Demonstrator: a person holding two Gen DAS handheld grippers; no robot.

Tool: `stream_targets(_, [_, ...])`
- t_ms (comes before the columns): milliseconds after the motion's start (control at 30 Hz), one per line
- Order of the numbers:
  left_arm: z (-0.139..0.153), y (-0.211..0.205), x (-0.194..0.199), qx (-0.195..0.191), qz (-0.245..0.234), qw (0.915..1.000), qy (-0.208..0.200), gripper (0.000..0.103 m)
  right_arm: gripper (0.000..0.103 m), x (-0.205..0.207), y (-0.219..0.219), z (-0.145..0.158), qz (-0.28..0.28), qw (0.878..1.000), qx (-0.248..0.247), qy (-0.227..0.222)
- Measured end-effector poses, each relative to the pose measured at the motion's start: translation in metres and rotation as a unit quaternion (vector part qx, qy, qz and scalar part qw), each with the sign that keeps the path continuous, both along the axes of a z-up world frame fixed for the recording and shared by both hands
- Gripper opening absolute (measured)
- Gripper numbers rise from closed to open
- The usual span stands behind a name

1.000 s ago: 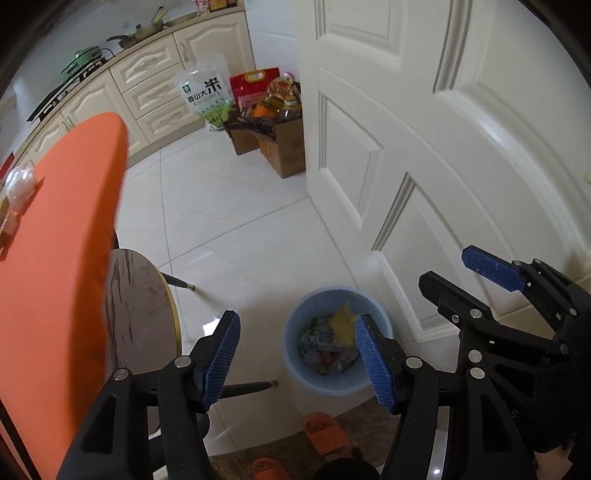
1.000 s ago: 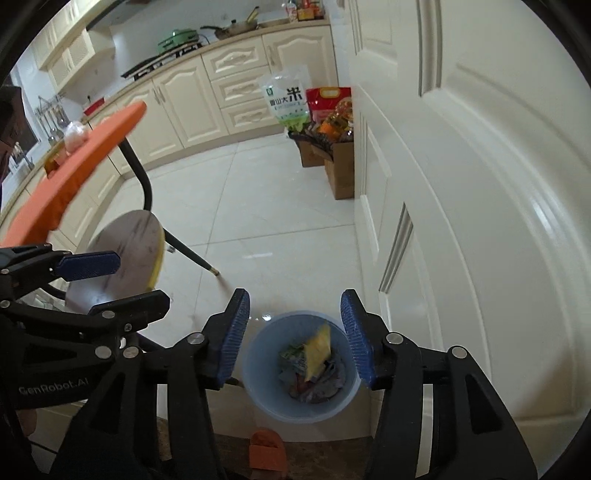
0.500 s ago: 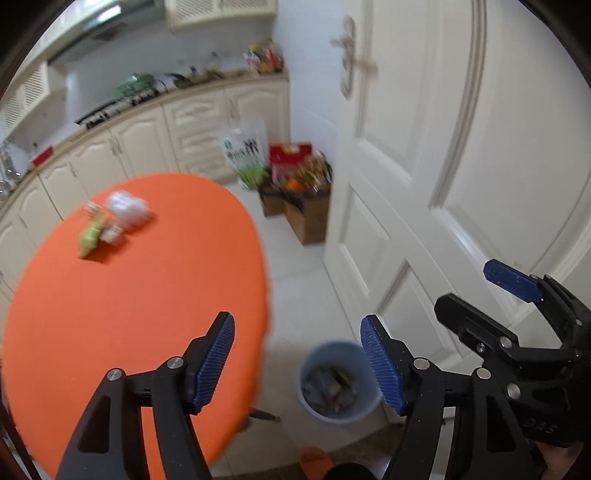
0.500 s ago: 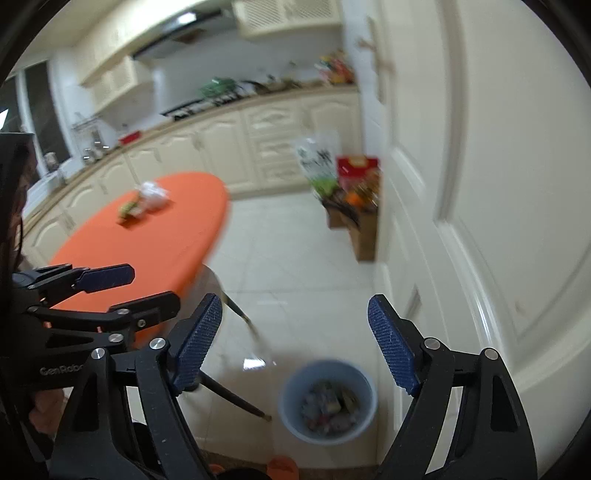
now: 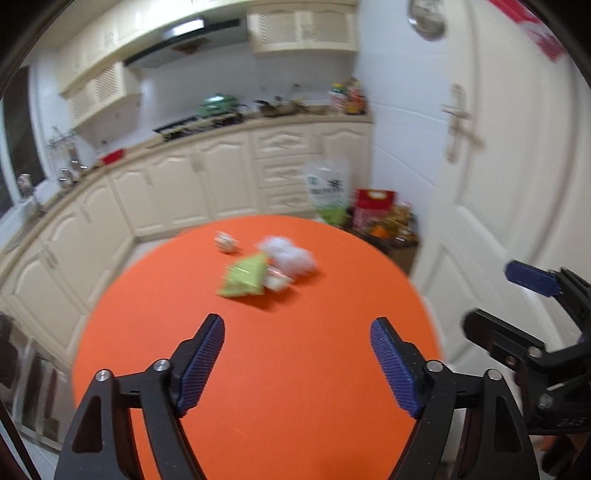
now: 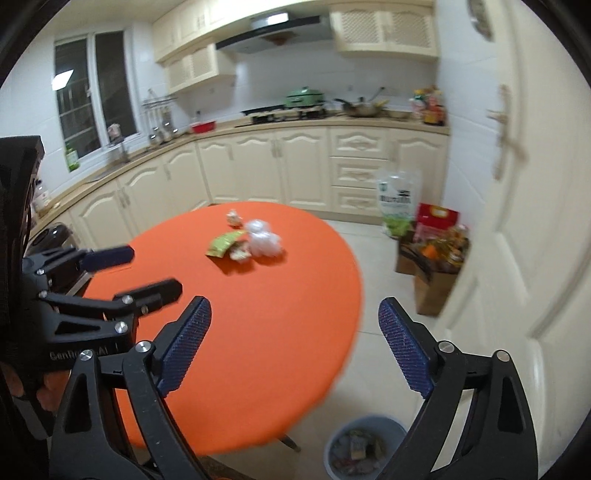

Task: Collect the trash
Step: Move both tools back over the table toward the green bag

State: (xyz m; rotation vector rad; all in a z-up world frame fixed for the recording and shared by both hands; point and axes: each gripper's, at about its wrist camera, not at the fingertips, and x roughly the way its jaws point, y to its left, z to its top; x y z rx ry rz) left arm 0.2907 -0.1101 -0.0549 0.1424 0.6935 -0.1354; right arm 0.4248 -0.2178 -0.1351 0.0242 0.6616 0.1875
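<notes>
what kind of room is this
A home kitchen, most likely: cream cabinets under a counter, a stovetop below a range hood, and a round orange table with scattered trash.

Ahead of the left claw, the table bears four scraps: one green wrapper, one white plastic wad, two small crumpled bits. One bin below the right claw.

Right hand-held gripper: jaws just opened wide, nothing between them. Ahead: orange bench bearing green wrapper and white crumpled bag. Below: blue trash bin, part-filled. Left: left hand-held gripper.
</notes>
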Motion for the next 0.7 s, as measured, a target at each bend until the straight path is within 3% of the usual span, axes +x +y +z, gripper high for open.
stream_targets(167, [-0.02,0.023,0.068,0.004,0.03,0.999,0.032,0.081,0.092,0.062,0.015,-0.02,0.019,0.999,0.002,0.029])
stream_targets(333, [-0.051,0.057,0.129,-0.027,0.068,0.9937,0.084,0.079,0.092,0.123,0.027,-0.047,0.029,0.998,0.0,0.06])
stream_targets(567, [-0.071,0.07,0.185,-0.061,0.05,0.9905,0.113,0.079,0.092,0.182,0.036,-0.078,0.038,0.995,0.009,0.089])
stream_targets(700, [-0.077,0.07,0.215,-0.056,0.034,0.9912,0.115,0.08,0.092,0.201,0.036,-0.089,0.037,0.995,0.023,0.094])
